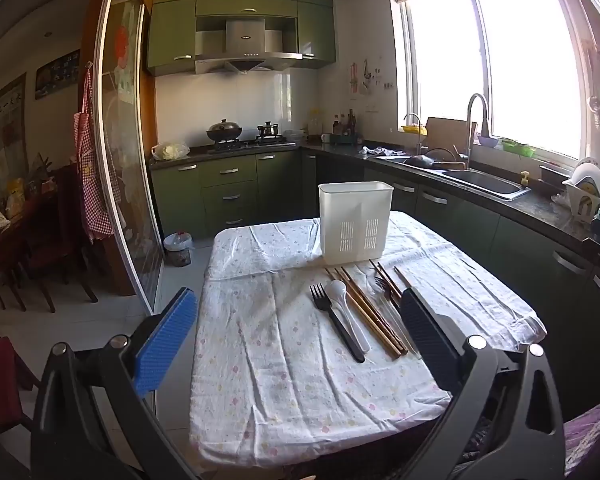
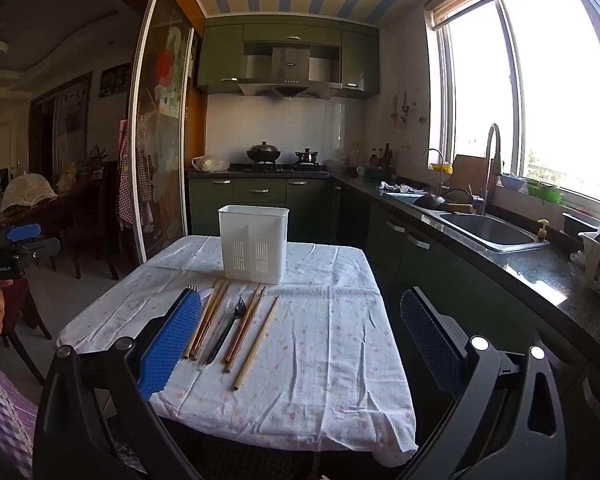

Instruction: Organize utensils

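Caddy [image 1: 355, 222] white slotted plastic | chopsticks [image 1: 366, 314] slim wood | fork [image 1: 336, 322] black

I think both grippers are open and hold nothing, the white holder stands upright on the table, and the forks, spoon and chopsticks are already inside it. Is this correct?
Not quite. The forks, spoon and chopsticks are not inside the white holder; they lie on the table in front of it, as both wrist views show. The rest stands: left gripper and right gripper open, nothing held.

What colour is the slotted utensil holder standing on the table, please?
White; the utensil holder shows best in the left wrist view.
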`<state>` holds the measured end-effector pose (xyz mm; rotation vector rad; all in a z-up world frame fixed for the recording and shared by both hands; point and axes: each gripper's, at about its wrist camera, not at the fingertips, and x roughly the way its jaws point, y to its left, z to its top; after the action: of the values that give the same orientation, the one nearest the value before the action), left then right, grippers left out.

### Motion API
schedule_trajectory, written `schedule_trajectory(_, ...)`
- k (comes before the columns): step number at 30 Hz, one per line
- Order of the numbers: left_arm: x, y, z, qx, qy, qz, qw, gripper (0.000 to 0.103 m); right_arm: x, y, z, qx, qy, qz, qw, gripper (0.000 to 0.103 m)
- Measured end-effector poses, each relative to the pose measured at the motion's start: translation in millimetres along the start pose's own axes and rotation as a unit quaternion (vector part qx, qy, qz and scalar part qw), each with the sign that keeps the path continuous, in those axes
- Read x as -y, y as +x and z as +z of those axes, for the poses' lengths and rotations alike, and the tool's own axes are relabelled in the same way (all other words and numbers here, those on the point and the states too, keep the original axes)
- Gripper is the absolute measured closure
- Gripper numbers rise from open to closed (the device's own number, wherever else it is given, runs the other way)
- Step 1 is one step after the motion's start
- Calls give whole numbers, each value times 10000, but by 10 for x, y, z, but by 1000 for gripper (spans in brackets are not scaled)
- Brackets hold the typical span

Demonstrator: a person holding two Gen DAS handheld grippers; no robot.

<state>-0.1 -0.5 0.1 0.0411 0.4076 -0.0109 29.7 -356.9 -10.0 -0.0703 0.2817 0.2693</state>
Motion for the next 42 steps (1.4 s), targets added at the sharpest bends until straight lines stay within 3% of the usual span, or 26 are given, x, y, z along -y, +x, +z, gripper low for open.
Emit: schedule_trajectory(42,92,24,-37,-37,73,-52,10000,6,-14,44,-24,-89,25,-4,10000,4)
